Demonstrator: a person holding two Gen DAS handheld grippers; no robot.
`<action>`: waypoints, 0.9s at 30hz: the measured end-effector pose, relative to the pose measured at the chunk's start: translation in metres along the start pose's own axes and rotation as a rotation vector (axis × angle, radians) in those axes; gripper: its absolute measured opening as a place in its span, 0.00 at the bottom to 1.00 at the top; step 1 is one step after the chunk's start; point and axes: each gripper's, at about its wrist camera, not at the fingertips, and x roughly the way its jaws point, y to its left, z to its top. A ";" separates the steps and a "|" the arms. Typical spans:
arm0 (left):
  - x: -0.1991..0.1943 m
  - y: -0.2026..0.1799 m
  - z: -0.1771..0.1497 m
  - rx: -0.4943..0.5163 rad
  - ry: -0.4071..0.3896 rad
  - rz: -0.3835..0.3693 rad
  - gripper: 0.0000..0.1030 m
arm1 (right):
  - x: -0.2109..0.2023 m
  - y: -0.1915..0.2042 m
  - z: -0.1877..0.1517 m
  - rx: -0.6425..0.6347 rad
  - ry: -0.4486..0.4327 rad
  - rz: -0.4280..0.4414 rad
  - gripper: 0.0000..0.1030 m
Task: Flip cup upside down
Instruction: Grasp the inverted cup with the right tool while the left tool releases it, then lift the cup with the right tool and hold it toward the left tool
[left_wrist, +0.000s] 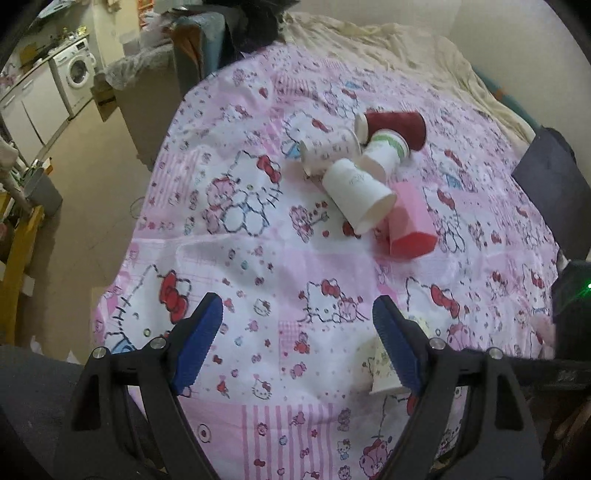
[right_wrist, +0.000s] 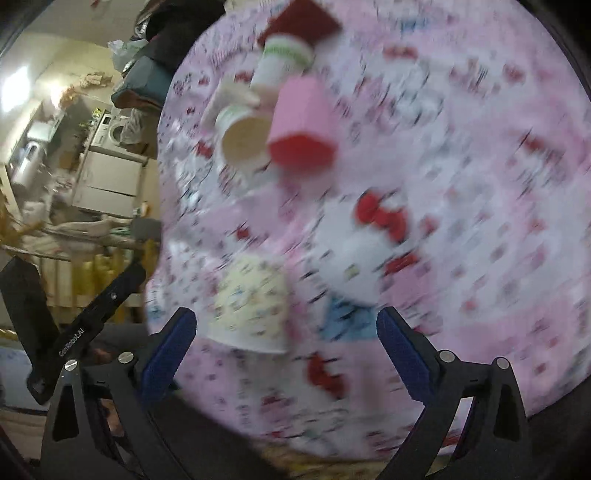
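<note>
Centrally, the left gripper and right gripper both gape wide, holding nothing. Lower centre, a patterned cup stands inverted on the pink bedsheet; five cups lie toppled upper right

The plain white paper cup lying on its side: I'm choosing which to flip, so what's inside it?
The plain white paper cup shows only a bare cream inner wall at its open mouth. Its deep bottom is out of sight.

text: "genrobot.ai" | on: black gripper arm | right wrist view
</note>
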 end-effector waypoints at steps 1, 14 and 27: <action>-0.001 0.002 0.000 -0.005 -0.004 0.005 0.79 | 0.007 0.002 -0.001 0.017 0.017 0.010 0.97; -0.003 0.010 0.001 -0.052 0.009 -0.033 0.79 | 0.047 0.018 -0.023 0.110 0.039 -0.060 0.96; -0.008 0.012 0.002 -0.071 -0.007 -0.062 0.79 | 0.044 0.034 -0.044 -0.052 -0.164 -0.292 0.88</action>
